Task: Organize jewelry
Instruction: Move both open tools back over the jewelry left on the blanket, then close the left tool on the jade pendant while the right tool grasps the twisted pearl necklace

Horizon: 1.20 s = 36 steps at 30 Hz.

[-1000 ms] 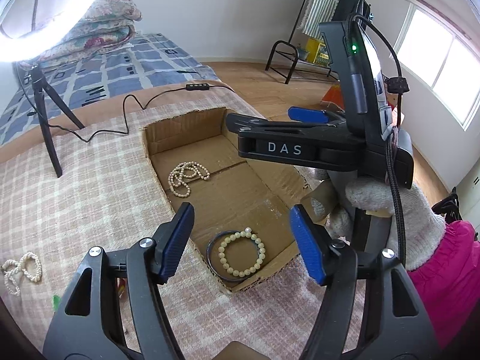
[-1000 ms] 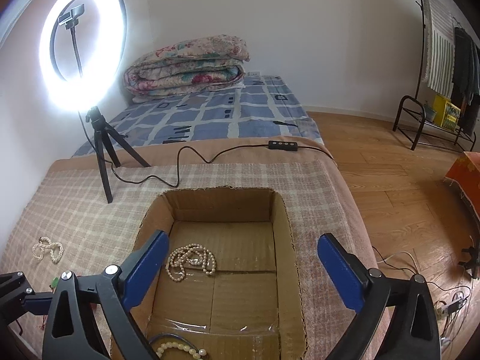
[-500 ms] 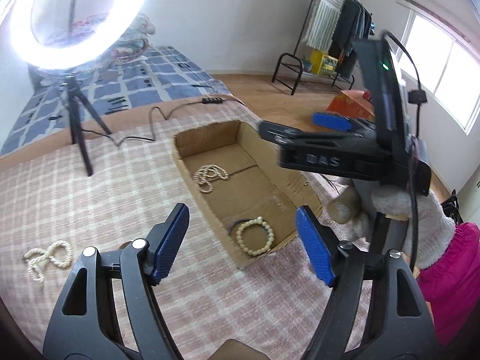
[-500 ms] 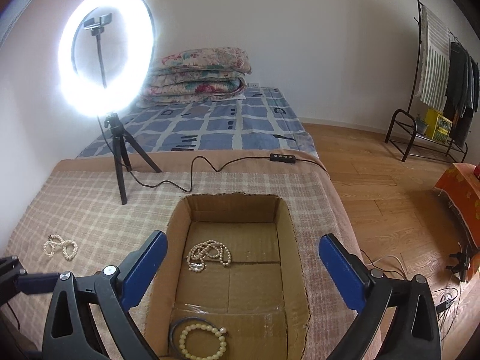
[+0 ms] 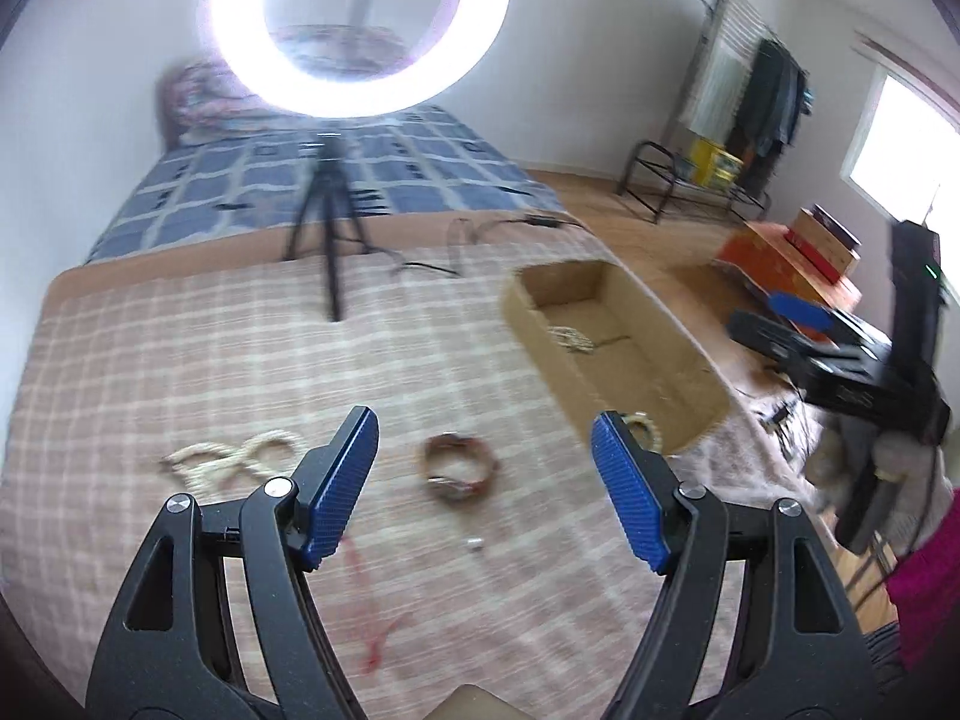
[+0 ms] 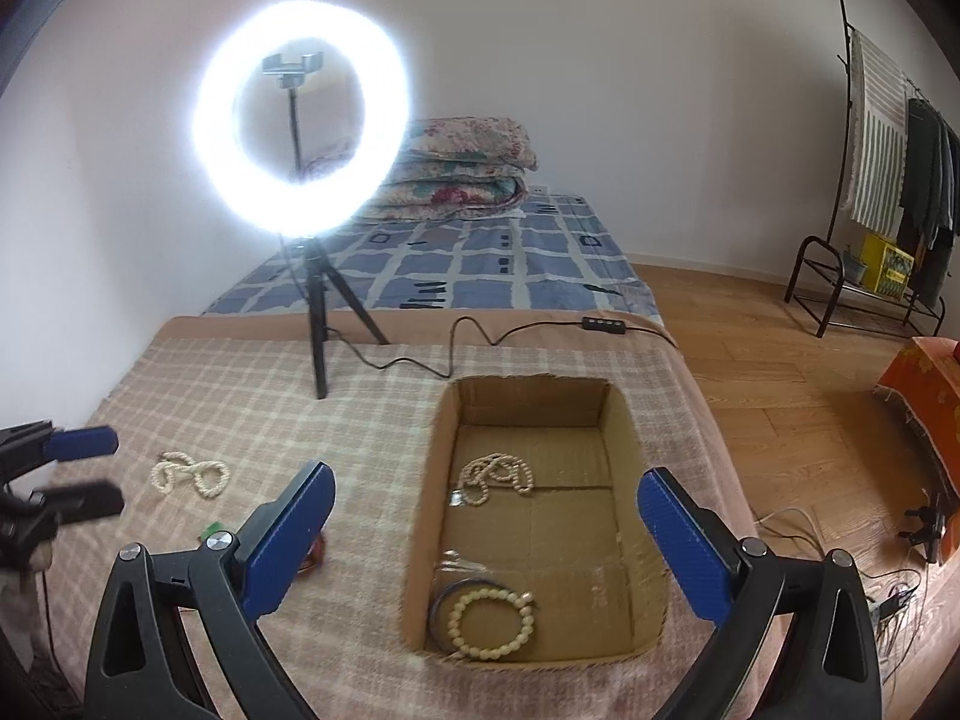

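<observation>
My left gripper (image 5: 483,438) hangs open and empty over the checked blanket, with a brown-red bracelet (image 5: 459,471) lying just past its fingertips. A cream pearl necklace (image 5: 231,459) lies on the blanket to its left. The cardboard box (image 6: 429,480) holds a pearl necklace (image 6: 495,477), a cream bead bracelet (image 6: 492,624) and a dark bangle (image 6: 443,594). My right gripper (image 6: 486,480) is open and empty, raised above the box's near end. In the right wrist view the left gripper (image 6: 90,471) shows at the far left, near the loose necklace (image 6: 192,474).
A lit ring light on a black tripod (image 6: 318,330) stands at the blanket's far side, its cable (image 6: 456,348) running toward the box. A red string (image 5: 366,600), a small white piece (image 5: 474,544) and a green bit (image 6: 213,531) lie on the blanket. The bed's edge drops to wooden floor on the right.
The left gripper swung left, away from the box and over the blanket, bringing the brown bracelet into view. The right gripper drew back and rose, showing more of the box.
</observation>
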{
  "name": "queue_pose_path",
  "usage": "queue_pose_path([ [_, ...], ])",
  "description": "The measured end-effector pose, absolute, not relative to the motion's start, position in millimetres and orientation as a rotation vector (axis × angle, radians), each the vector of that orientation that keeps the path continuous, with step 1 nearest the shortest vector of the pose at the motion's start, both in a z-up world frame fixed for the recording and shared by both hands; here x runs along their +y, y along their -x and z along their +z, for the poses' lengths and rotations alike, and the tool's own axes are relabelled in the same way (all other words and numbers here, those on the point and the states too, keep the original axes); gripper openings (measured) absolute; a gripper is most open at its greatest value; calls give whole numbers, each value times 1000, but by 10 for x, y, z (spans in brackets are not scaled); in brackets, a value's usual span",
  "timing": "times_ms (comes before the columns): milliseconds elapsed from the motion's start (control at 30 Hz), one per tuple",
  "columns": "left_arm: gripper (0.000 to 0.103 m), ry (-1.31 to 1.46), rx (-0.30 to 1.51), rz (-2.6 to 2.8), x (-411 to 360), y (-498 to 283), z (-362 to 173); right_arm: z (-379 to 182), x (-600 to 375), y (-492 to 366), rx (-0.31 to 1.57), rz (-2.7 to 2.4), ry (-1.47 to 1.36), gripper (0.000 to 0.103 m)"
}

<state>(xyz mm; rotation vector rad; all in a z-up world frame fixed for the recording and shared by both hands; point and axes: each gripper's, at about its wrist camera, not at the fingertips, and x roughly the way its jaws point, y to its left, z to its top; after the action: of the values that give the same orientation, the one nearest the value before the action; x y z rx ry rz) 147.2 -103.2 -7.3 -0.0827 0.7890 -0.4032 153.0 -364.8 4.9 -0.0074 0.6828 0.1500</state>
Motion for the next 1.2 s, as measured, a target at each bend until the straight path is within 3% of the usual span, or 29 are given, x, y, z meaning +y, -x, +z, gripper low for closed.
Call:
queue_pose_path([
  [333, 76, 161, 798, -245, -53, -1547, -234, -71, -3123, -1250, 693, 265, -1, 102],
  [667, 76, 131, 844, -185, 394, -1456, -440, -274, -2474, -1328, 736, 404, 74, 100],
  [1033, 76, 156, 893, -150, 728, -1316, -630, -568, -1943, -1687, 802, 538, 148, 82],
  [1200, 66, 164, 929, -165, 681, -1192, -754, -696, -1648, -1881, 822, 605, 202, 76],
])
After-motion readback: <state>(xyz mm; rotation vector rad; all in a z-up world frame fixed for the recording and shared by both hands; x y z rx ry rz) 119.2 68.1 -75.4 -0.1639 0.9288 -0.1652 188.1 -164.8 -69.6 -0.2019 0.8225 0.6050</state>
